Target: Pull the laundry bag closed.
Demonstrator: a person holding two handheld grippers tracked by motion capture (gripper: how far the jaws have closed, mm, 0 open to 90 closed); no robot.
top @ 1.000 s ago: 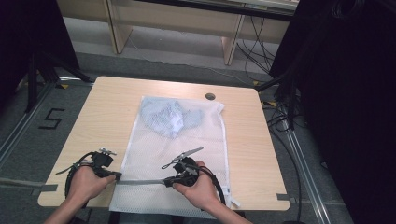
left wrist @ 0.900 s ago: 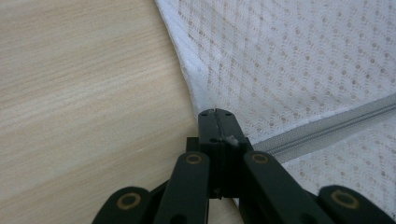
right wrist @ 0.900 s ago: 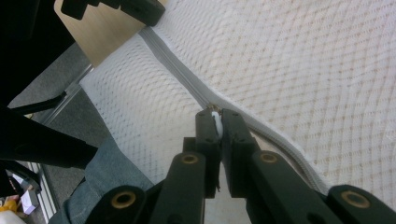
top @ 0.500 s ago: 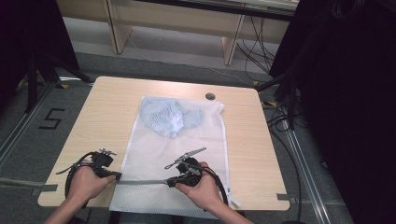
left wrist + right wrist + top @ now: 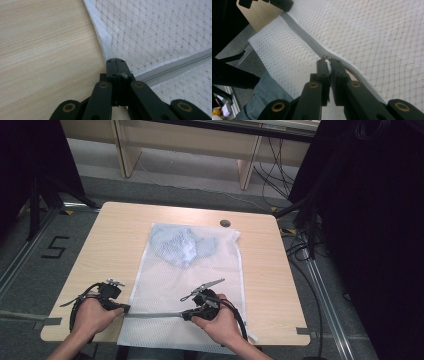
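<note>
A white mesh laundry bag [image 5: 190, 290] lies flat on the wooden table [image 5: 115, 240], its zipped end toward the person. A pale blue garment [image 5: 181, 245] sits inside the bag at the end far from both tools. The left gripper [image 5: 124, 308], held in the left hand [image 5: 92, 316], has its jaws pressed together on the bag's edge where the grey zipper [image 5: 175, 67] begins; the zipper tape runs away to that tool's right. The right gripper [image 5: 328, 62], held in the right hand [image 5: 217, 322], is clamped on the small white zipper pull [image 5: 327, 64] directly between its tips. Ahead of this tool the zipper is closed; behind it, the zipper's two sides part slightly.
</note>
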